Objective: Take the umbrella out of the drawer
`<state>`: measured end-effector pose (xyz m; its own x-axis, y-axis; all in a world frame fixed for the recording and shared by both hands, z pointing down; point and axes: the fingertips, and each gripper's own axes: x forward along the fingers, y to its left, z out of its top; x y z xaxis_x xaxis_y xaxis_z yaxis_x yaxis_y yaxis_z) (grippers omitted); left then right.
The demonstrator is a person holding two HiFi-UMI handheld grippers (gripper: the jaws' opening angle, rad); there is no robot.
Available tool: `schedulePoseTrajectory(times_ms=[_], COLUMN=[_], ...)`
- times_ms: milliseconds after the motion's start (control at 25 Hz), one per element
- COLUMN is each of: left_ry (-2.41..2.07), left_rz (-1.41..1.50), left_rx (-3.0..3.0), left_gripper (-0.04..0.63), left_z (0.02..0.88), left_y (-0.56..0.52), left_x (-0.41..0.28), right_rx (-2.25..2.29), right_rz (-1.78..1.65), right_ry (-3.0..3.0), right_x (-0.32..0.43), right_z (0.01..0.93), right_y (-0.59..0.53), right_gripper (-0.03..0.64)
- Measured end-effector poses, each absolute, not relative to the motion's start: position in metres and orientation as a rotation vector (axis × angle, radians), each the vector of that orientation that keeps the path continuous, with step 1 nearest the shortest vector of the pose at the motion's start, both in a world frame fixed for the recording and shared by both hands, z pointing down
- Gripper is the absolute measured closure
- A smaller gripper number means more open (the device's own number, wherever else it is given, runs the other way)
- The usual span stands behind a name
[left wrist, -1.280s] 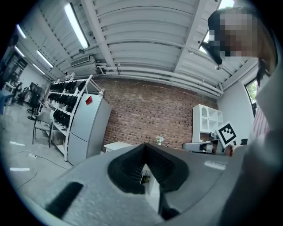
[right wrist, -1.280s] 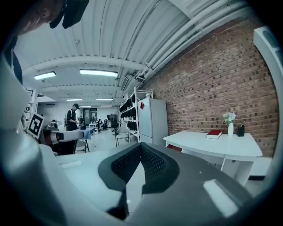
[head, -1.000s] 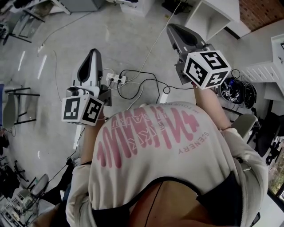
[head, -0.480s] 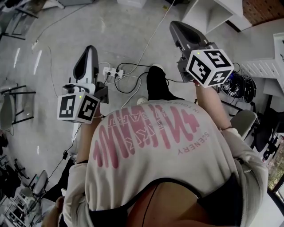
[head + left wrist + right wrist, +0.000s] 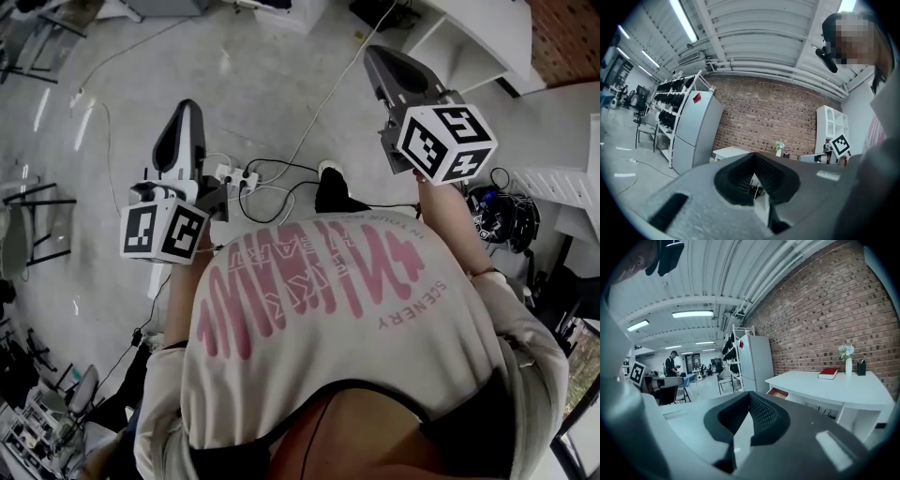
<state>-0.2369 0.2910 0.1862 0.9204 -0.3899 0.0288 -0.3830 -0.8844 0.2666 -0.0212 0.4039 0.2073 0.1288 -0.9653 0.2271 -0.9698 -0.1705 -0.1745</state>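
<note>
No umbrella shows in any view. In the right gripper view a white desk (image 5: 820,387) stands by the brick wall, with one drawer (image 5: 778,392) pulled partly open and showing an orange inside. My right gripper (image 5: 749,393) points toward that desk from some way off, jaws shut and empty. In the head view the right gripper (image 5: 377,52) is held high at the right and my left gripper (image 5: 189,106) at the left, both over bare floor. The left gripper (image 5: 753,155) is shut with nothing in it and faces the brick wall.
A red book (image 5: 828,373), a flower vase (image 5: 847,359) and a pen cup (image 5: 861,367) sit on the desk. A tall white cabinet (image 5: 757,363) stands beside it. Cables and a power strip (image 5: 236,175) lie on the floor by my shoe (image 5: 330,187). White furniture (image 5: 469,42) stands ahead at the right.
The person has walked forward: the floor and cables slid down the head view, a black shoe appeared, and the white furniture at top right came closer. Both grippers stayed shut.
</note>
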Motion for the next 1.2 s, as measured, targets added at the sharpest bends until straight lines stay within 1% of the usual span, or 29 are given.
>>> schedulePoseTrajectory(times_ms=[200,440,680,920,1200], left_ry=[-0.621,-0.663,-0.727,-0.769,-0.762], left_rz=[-0.058,-0.087,-0.083,-0.039,0.015], left_rx=[2.810,2.804,2.789,2.763,2.763], left_gripper=[0.595,0.595,0.595,0.595,0.595], left_z=[0.174,0.170,0.178,0.189,0.205], left_y=[0.259,0.243,0.238,0.237,0.237], left_x=[-0.178,-0.122,-0.088,-0.081,-0.075], right_rx=[2.315,2.247,2.222,2.202,2.135], right_rz=[0.483,0.406,0.423,0.522,0.583], right_ry=[-2.039,-2.086,-2.136,-2.183,-2.198], right_x=[0.042,0.096,0.141,0.151,0.139], right_z=[0.203,0.190,0.199,0.218,0.241], right_y=[0.370,0.344,0.329,0.321,0.317], right_gripper=[0.606,0.606,0.606,0.606,0.606])
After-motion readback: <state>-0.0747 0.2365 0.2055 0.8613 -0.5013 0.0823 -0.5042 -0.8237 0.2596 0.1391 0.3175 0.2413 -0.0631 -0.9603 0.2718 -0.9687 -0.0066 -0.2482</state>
